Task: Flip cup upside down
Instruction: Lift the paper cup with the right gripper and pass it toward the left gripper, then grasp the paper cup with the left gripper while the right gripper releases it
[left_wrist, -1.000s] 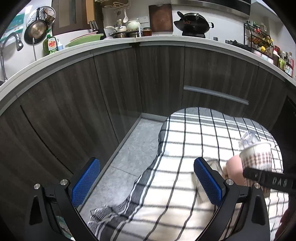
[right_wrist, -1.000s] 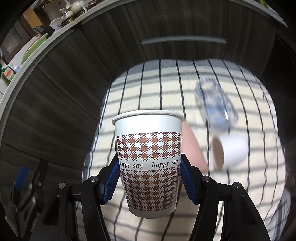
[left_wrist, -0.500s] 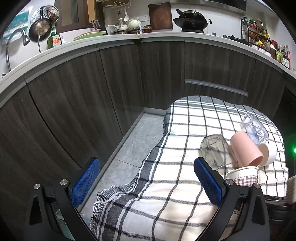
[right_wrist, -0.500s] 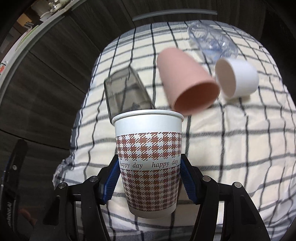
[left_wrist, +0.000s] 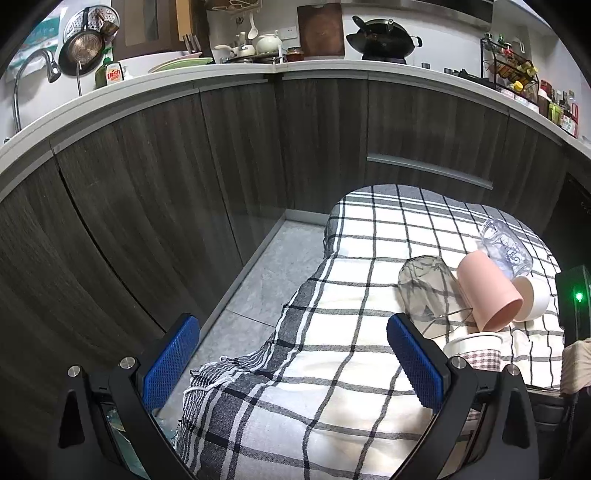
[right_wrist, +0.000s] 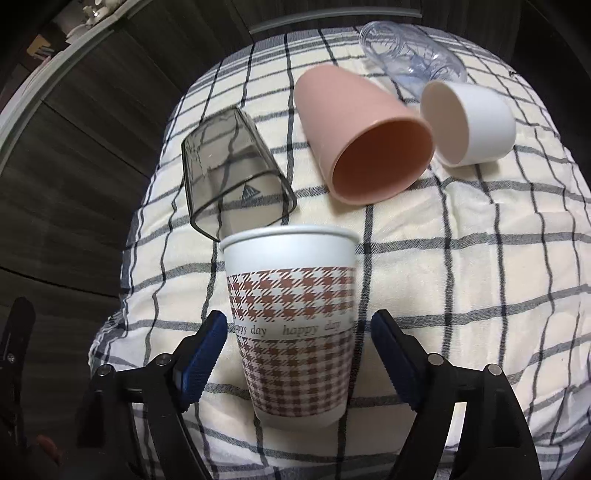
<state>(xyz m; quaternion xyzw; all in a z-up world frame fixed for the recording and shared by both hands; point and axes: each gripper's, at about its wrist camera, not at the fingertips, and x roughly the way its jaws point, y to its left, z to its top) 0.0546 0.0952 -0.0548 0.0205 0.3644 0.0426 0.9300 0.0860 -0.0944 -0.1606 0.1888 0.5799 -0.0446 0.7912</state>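
a: now, where is the paper cup?
b: it stands on the checked cloth covering the surface, rim up, between the blue pads of the right gripper. a gap shows on each side, so the jaws are spread and neither pad touches the cup wall.
a: status of the left gripper?
b: jaws spread wide, nothing between them. it hangs over the near left edge of the cloth, above the floor.
a: other items on the cloth?
b: four, all lying on their sides, far of the paper cup. left to right: a smoky clear cup, a pink cup with its mouth facing near, a white cup, and beyond them a clear glass jar. the pink cup lies just beside the white cup.
a: background?
b: dark wood cabinets under a white counter.
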